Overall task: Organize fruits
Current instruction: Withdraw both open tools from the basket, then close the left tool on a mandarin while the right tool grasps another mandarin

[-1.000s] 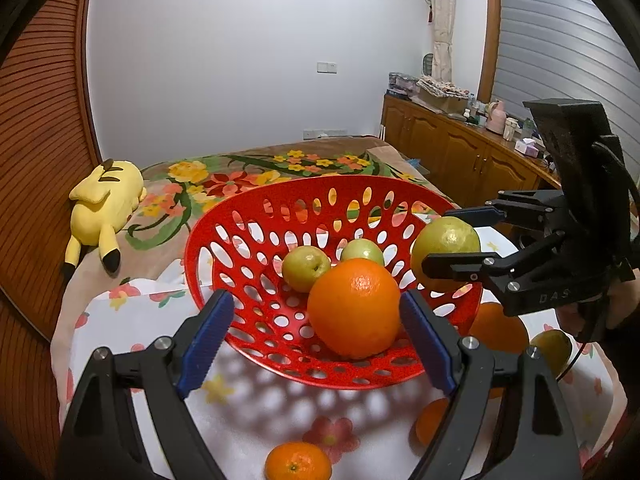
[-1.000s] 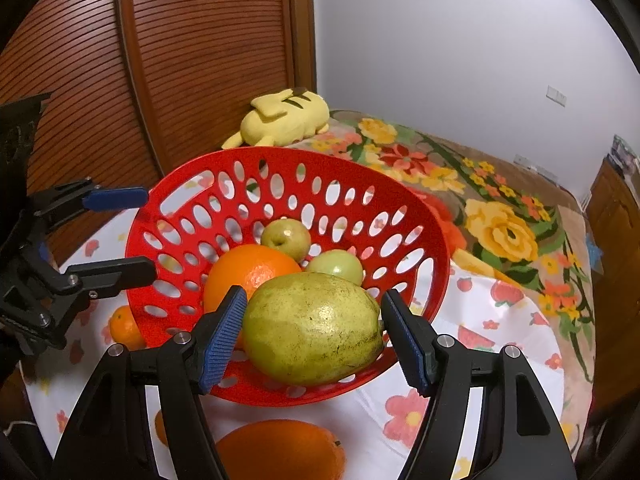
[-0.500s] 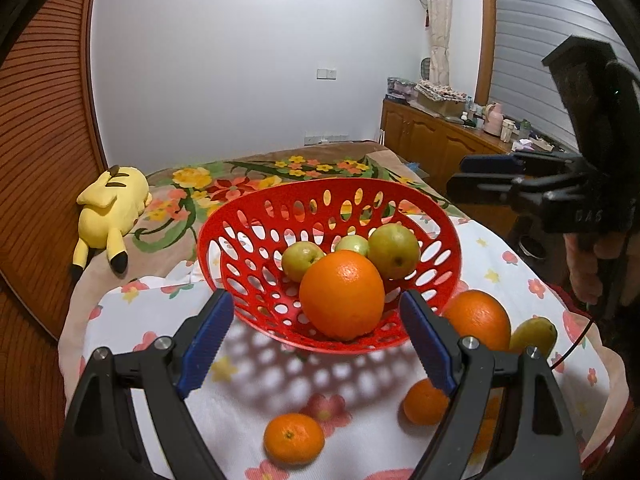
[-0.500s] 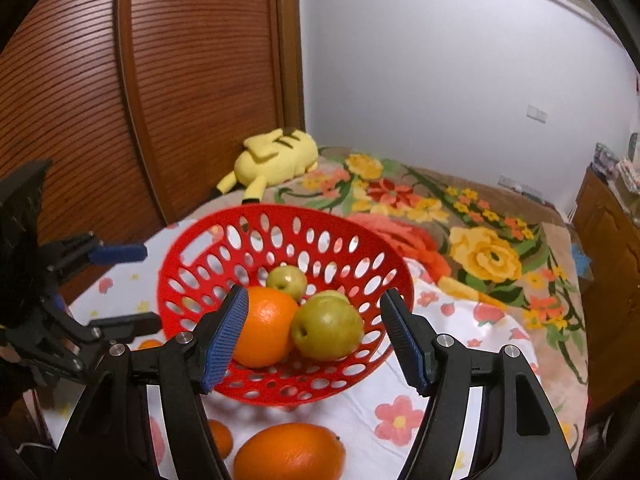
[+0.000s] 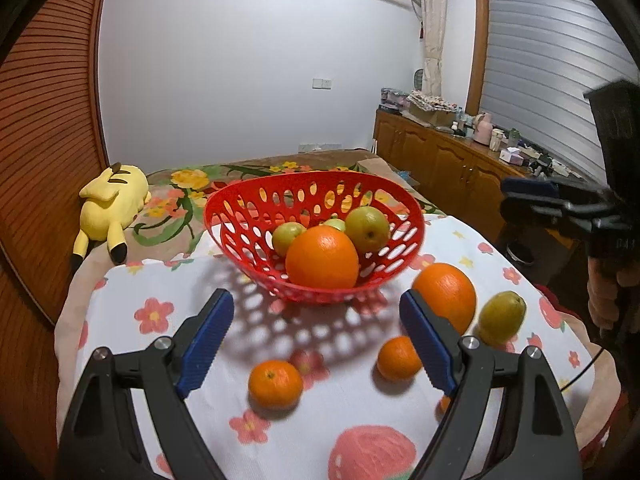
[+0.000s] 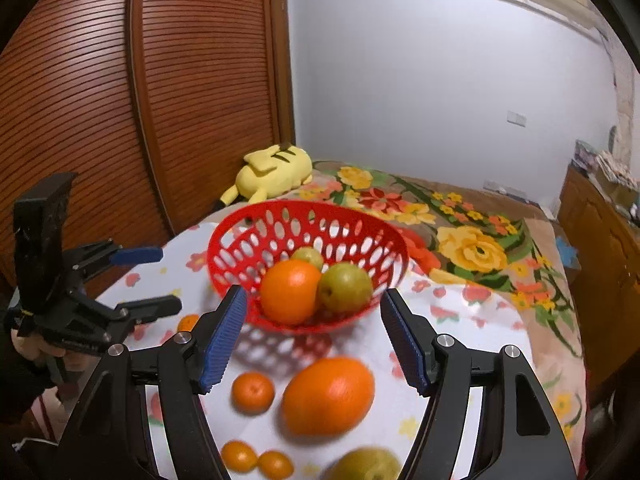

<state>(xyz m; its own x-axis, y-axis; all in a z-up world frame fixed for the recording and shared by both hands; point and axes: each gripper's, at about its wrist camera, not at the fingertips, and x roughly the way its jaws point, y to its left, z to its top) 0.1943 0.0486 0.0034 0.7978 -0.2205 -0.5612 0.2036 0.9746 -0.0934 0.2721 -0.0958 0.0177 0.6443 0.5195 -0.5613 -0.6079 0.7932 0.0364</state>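
A bedroom in a home: a bed under a flower-patterned blanket, with a yellow plush toy lying beside a ribbed brown wooden wardrobe door. Along the far wall, a low wooden cabinet cluttered with small household items, too small to identify, beside a pale curtain.

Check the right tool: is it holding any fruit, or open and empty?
Open and empty. In its own wrist view the right tool stands with blue pads apart and nothing between them; the pear lies in the red basket.
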